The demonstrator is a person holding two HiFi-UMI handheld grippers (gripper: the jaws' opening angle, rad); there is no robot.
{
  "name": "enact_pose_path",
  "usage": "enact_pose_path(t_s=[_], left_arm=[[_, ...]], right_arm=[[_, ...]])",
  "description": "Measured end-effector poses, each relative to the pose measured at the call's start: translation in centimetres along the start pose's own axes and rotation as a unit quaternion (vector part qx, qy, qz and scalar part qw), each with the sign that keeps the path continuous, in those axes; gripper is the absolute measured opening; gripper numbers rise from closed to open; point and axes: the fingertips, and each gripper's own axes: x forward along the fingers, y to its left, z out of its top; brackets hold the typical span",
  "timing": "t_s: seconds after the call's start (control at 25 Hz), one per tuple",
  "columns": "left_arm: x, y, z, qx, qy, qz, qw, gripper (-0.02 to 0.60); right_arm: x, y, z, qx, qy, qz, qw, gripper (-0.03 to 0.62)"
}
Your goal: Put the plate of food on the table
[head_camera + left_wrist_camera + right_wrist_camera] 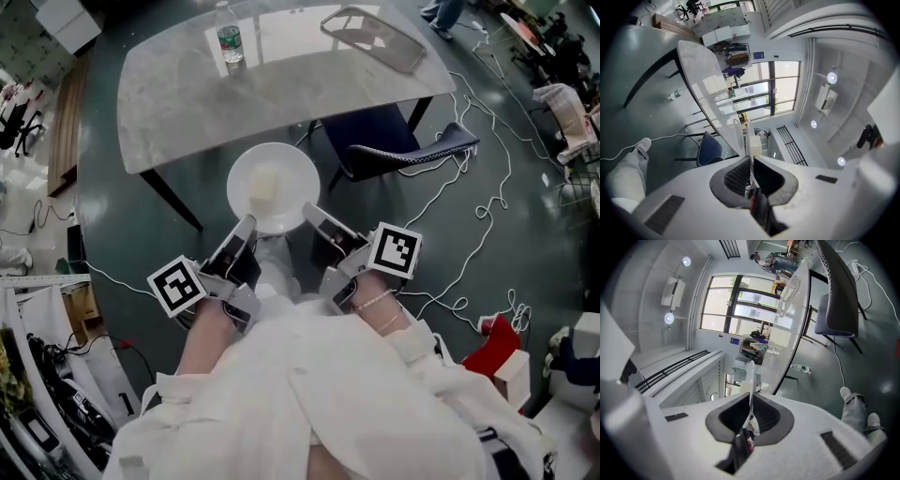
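Observation:
A white plate [274, 187] with a pale lump of food [263, 186] hangs in the air just in front of the grey marble table [187, 94]. My left gripper [247, 223] is shut on the plate's near-left rim, my right gripper [312, 212] on its near-right rim. In the left gripper view the plate [748, 143] shows edge-on, pinched between the dark pads of that gripper [751, 161]. The right gripper view shows the same thin rim [751, 380] clamped in that gripper [751, 401]. The plate sits below the table's near edge in the head view.
A water bottle [230, 36] and a clear tray [373, 37] stand on the table. A dark blue chair [394, 142] is tucked at the table's right side. White cables [487, 211] trail over the floor; a red and white box [502, 352] lies at right.

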Motion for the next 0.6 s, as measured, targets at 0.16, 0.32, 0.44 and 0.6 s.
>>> enact_pose_path(t_s=[0.16, 0.32, 0.44, 0.6], left_arm=[[1.5, 0.5, 1.8, -0.006, -0.003, 0.002, 1.0, 0.026], [3.2, 1.3, 4.4, -0.011, -0.006, 0.007, 0.9999, 0.026], [5.7, 2.4, 8.9, -0.015, -0.005, 0.016, 0.9997, 0.026], [7.1, 2.7, 11.0, -0.019, -0.004, 0.016, 0.9997, 0.026]], right_arm=[[1.8, -0.4, 1.5, -0.001, 0.005, -0.004, 1.0, 0.012], [4.7, -0.8, 3.2, 0.008, 0.012, -0.009, 1.0, 0.012], [9.1, -1.2, 6.0, 0.009, 0.016, -0.018, 1.0, 0.012], [11.1, -1.3, 7.2, 0.015, 0.016, -0.022, 1.0, 0.012]])
